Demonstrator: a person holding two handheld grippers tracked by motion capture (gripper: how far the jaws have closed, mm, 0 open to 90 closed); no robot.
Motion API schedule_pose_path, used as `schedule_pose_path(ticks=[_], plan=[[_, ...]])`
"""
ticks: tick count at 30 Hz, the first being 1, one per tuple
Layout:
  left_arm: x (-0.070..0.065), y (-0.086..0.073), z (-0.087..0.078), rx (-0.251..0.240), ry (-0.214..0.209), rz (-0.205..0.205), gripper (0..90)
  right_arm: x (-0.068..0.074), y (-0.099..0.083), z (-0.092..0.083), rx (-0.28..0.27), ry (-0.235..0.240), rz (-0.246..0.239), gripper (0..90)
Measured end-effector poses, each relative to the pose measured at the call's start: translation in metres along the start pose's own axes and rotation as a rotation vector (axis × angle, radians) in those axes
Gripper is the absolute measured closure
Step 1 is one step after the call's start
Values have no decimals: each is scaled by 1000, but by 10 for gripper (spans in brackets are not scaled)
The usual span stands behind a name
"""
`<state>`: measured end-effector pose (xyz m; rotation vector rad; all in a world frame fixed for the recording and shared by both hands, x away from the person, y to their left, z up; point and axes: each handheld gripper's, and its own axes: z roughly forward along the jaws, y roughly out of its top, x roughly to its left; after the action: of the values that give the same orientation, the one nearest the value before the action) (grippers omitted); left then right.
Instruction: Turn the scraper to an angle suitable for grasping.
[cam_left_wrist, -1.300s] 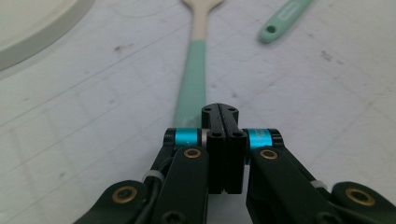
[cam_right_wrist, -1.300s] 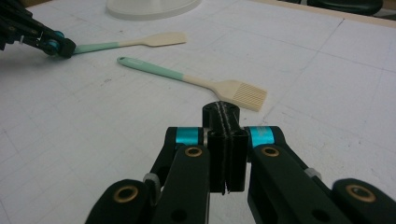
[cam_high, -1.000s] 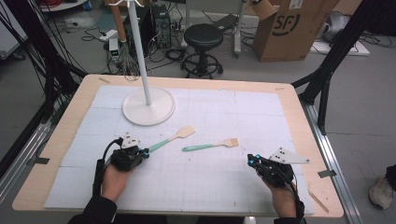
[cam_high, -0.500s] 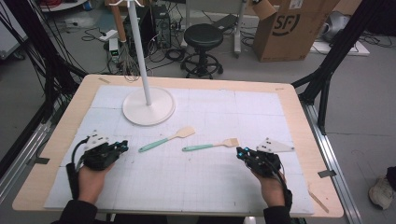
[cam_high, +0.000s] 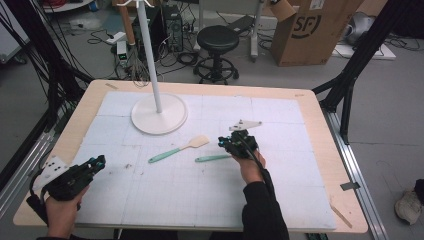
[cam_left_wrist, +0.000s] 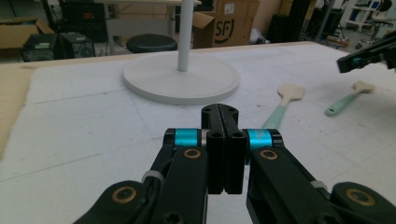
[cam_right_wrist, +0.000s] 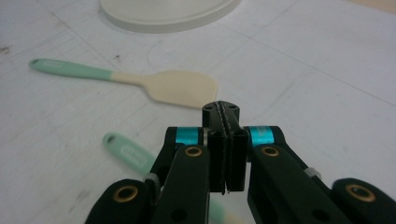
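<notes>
Two spatulas, heads pointing right.

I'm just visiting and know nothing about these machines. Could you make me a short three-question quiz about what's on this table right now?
1. True or false: both the left gripper and the right gripper have their jaws shut with nothing held.
2. Which gripper hovers over a mint-handled spatula? A) left B) right C) neither
3. Fill in: the white pole stands on a round white ____.

Key
1. True: in each gripper view the black jaws meet, empty.
2. B: the right gripper is above the near spatula's head; the other mint-handled cream-bladed spatula lies apart, to its left in the high view.
3. Base.
</notes>
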<state>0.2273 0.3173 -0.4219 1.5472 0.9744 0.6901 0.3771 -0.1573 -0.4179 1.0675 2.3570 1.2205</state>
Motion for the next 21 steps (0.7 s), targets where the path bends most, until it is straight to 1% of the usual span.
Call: schedule_pose_path(ticks=[2,5,7,9,10,11,15,16,18,19,20,21], plan=[[3,-1,-7,-15,7,-7,896,-1,6,17,38,-3,-3,897],[8,-3,-15,-29,12,-11,896,-5,10,39,71,-11,12,897],[10,-3,-18,-31,11,-10,896,-7,13,50,87,-9,26,897],[12,-3,-20,-29,10,-5,896,-8,15,58,99,-12,25,897],[13,-3,-21,-30,10,-6,896,-9,15,62,111,-1,42,897],[14,-2,-22,-28,11,-2,896,-10,16,64,98,9,49,897],[18,-4,-25,-27,16,-6,896,-4,17,67,110,79,35,898],[18,-5,-25,-26,17,-6,896,-2,17,67,118,95,39,898],[17,-5,-26,-27,17,-8,896,3,18,65,130,138,16,898],[17,-5,-26,-27,17,-8,896,6,18,65,135,180,6,898],[17,-5,-26,-27,16,-8,896,12,19,65,154,228,-10,898],[17,-5,-26,-32,16,-10,895,22,18,67,190,259,-49,897]])
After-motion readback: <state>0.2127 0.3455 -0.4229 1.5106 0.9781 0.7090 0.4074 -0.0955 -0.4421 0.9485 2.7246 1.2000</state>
